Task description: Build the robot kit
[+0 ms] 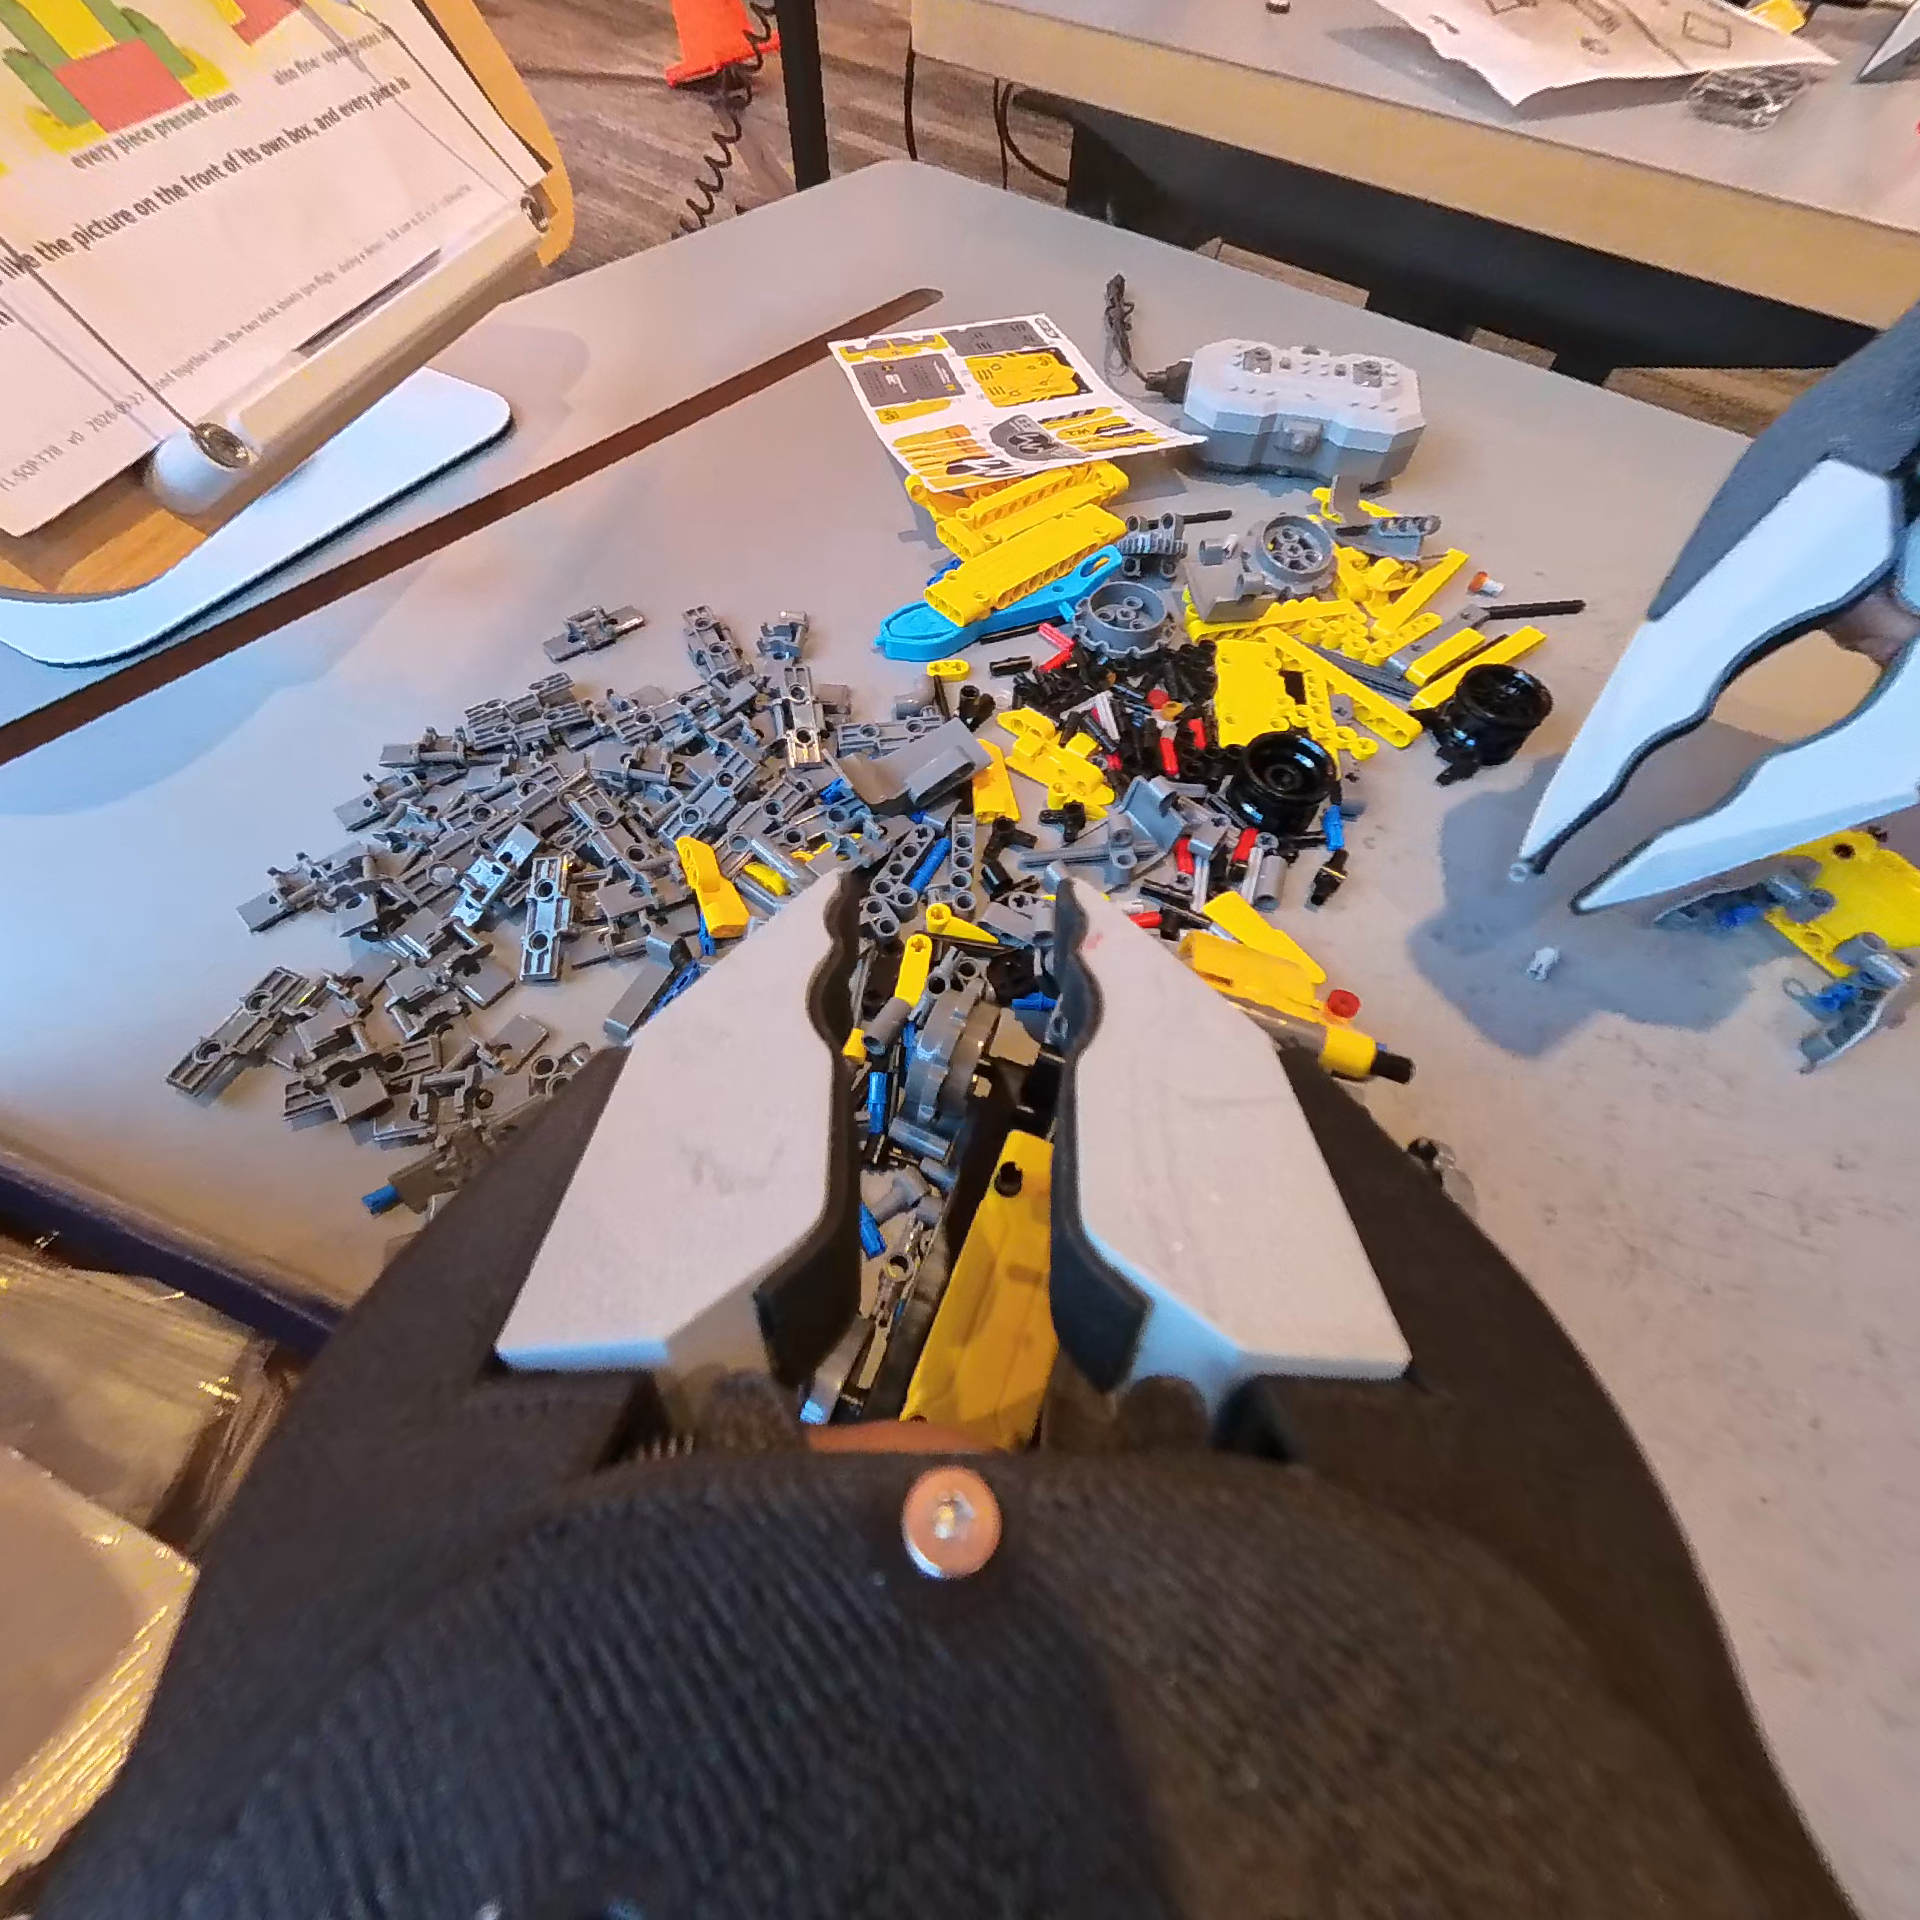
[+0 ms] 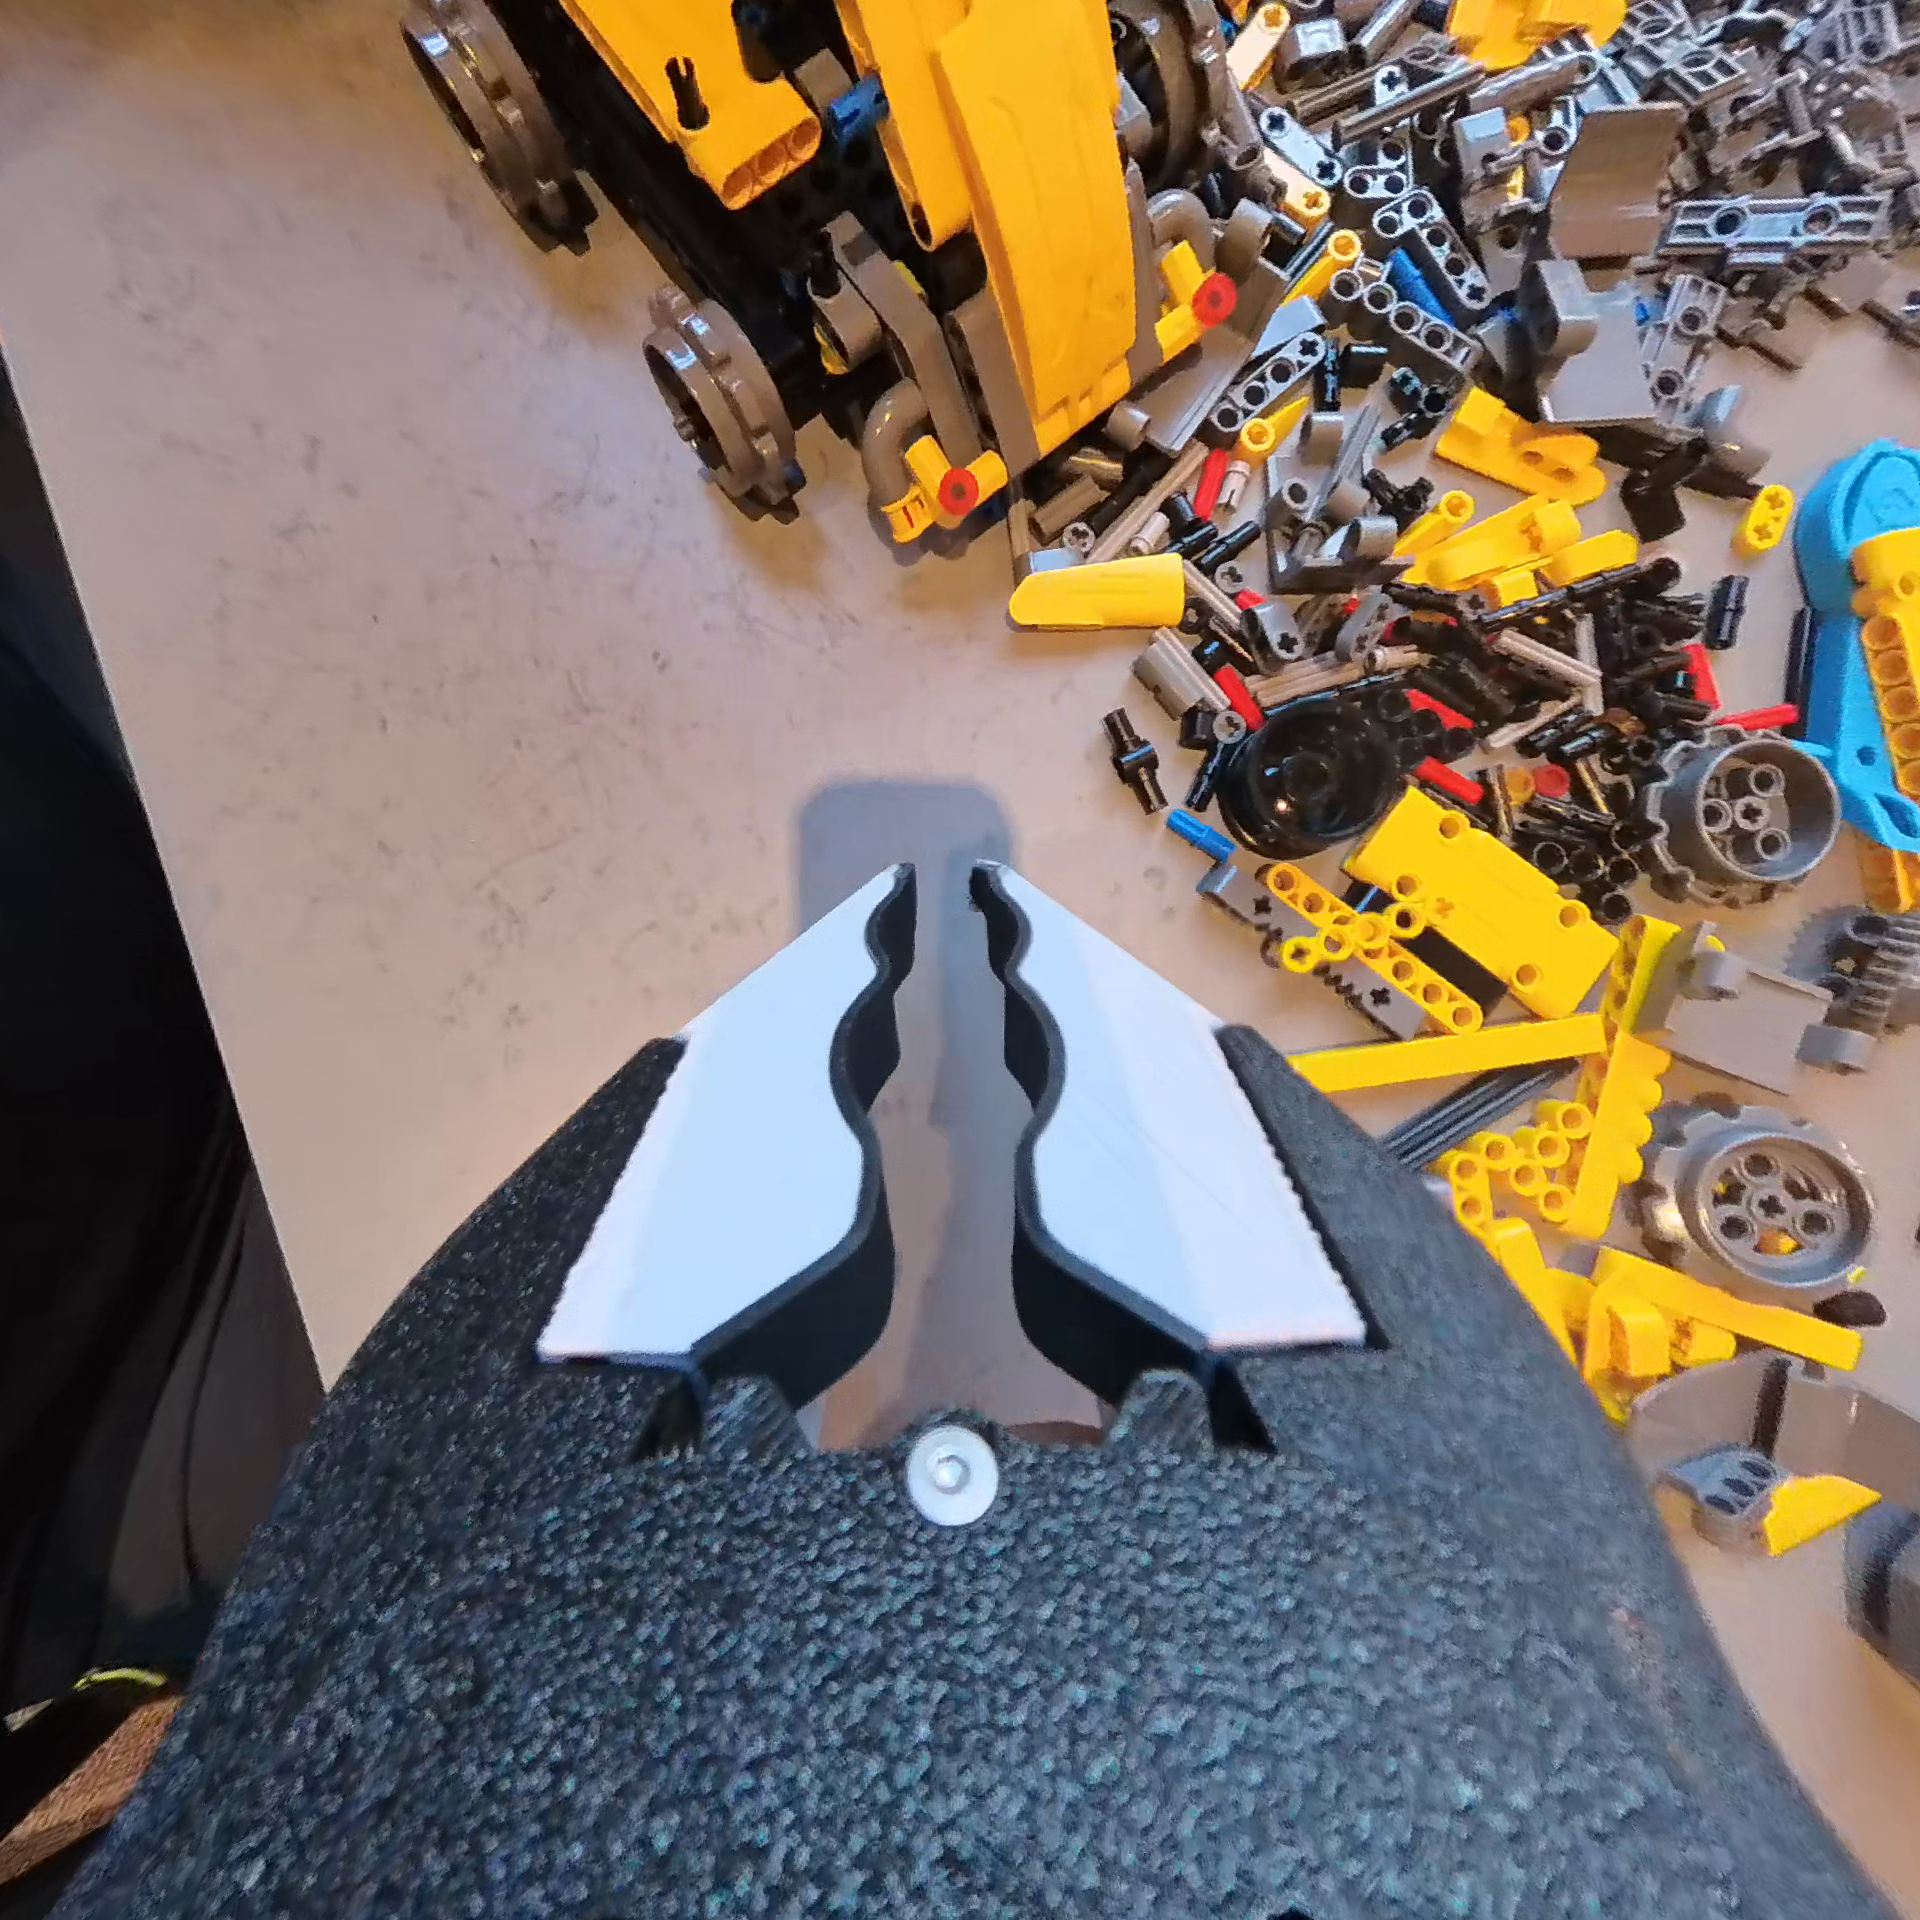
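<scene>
Grey surface [image 1: 727, 499], scuffed, carrying a wide scatter of building-toy parts.

Largest thing: a half-built yellow-and-black vehicle model [image 2: 935, 208], lying at the near edge of the scatter. In the right wrist view its long axis runs from the top of the frame down toward the lower right, toothed grey wheels along its left side; the upper end is cut off by the frame. In the left wrist view most of it is hidden under the left tool [image 1: 951, 904]. The fingers stand a moderate way apart, astride the model's yellow panel and grey gear housing. Cannot tell whether they touch it.

Right tool [image 2: 943, 883] is narrow, tips nearly together with a slim gap, nothing between them, poised above bare surface just beside the scatter.

Grey track links [image 1: 499, 852] spread to the left, mixed yellow beams and black pins [image 1: 1195, 707] to the right. Grey motor block [image 1: 1299, 416] and sticker sheet [image 1: 997, 405] lie at the far side. A small yellow-and-grey sub-assembly [image 1: 1829, 925] is partly hidden behind the right tool.

A document stand [image 1: 260, 343] is cut off at upper left.
</scene>
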`<state>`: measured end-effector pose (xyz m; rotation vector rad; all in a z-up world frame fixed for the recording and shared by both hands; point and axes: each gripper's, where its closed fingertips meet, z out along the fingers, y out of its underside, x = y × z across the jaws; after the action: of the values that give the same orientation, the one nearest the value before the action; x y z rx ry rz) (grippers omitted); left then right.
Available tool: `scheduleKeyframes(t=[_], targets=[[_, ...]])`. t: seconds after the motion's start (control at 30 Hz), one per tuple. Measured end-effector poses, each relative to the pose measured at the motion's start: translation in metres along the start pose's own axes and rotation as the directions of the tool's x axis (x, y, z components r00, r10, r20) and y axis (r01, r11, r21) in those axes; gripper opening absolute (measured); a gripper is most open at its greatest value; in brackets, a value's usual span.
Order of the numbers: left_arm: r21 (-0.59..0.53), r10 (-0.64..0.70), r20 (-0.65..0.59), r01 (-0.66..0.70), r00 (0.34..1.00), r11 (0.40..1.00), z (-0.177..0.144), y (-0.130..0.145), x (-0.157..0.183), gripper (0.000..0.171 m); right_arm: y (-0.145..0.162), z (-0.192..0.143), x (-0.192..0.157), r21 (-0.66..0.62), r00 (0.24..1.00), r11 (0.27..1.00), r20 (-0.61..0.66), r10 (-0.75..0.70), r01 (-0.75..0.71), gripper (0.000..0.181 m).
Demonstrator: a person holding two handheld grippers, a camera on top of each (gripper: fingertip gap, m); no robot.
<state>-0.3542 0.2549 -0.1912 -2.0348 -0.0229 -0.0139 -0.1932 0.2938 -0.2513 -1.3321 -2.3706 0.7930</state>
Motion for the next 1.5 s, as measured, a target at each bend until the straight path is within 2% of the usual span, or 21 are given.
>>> scheduleKeyframes(t=[0.43, 1.0, 1.17, 1.27, 1.5], targets=[[-0.008, -0.011, 0.013, 0.011, 1.000, 1.000, 0.002, 0.003, -0.004, 0.036, 0.009, -0.020, 0.011, 0.095, 0.994, 0.993, -0.074, 0.083, -0.076, 0.015], [-0.032, -0.017, 0.032, 0.018, 0.999, 0.999, 0.005, 0.009, -0.009, 0.036, 0.009, -0.026, 0.019, 0.205, 0.982, 0.971, -0.118, 0.149, -0.123, 0.014], [-0.024, -0.026, 0.046, 0.027, 0.999, 0.999, 0.004, 0.008, -0.013, 0.036, 0.008, -0.038, 0.028, 0.267, 0.969, 0.951, -0.147, 0.201, -0.156, 0.007], [-0.034, -0.033, 0.053, 0.035, 0.998, 0.999, 0.005, 0.011, -0.016, 0.036, 0.008, -0.047, 0.030, 0.339, 0.961, 0.916, -0.097, 0.260, -0.213, 0.010], [-0.033, -0.036, 0.068, 0.039, 0.997, 0.999, 0.005, 0.011, -0.020, 0.036, 0.014, -0.049, 0.023, 0.383, 0.957, 0.891, -0.054, 0.286, -0.245, 0.012]])
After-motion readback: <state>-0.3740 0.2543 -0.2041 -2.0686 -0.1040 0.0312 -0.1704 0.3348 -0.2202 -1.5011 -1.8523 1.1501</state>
